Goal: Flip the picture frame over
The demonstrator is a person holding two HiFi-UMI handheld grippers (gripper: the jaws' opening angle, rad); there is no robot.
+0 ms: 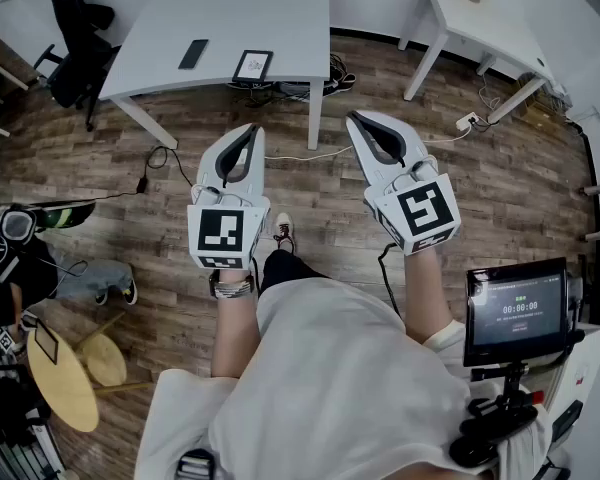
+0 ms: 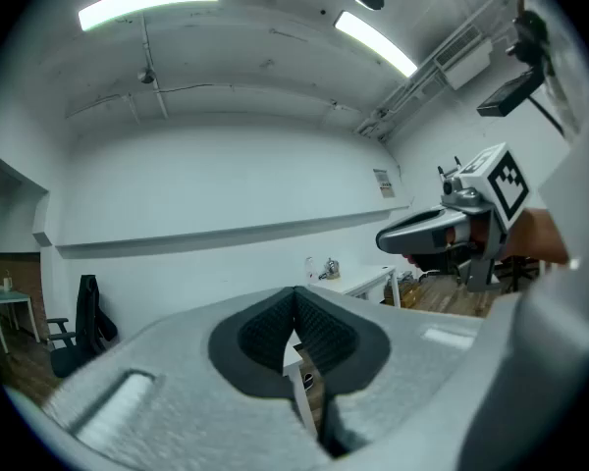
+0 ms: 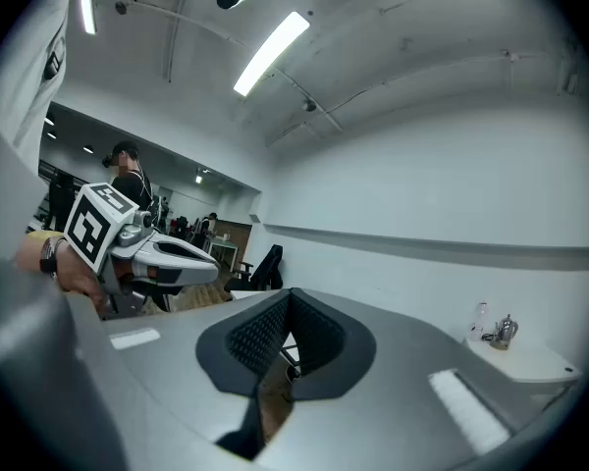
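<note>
A large white table (image 1: 230,8) stands on the wood floor (image 1: 310,203). In front of its near edge, clear of it, the left gripper (image 1: 252,128) and right gripper (image 1: 352,116) are held side by side, level, noses toward the table. Each has its jaws pressed together with nothing between them. The picture frame (image 1: 252,65) sits on the table close to that near edge, well apart from both grippers and nearer the left one. It is a small dark-bordered rectangle with a pale centre. A dark phone (image 1: 193,54) lies just to its left.

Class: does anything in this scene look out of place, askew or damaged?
Nothing looks damaged or spilled. The picture frame sits at the table's front edge, and loose cables trail across the floor.
</note>
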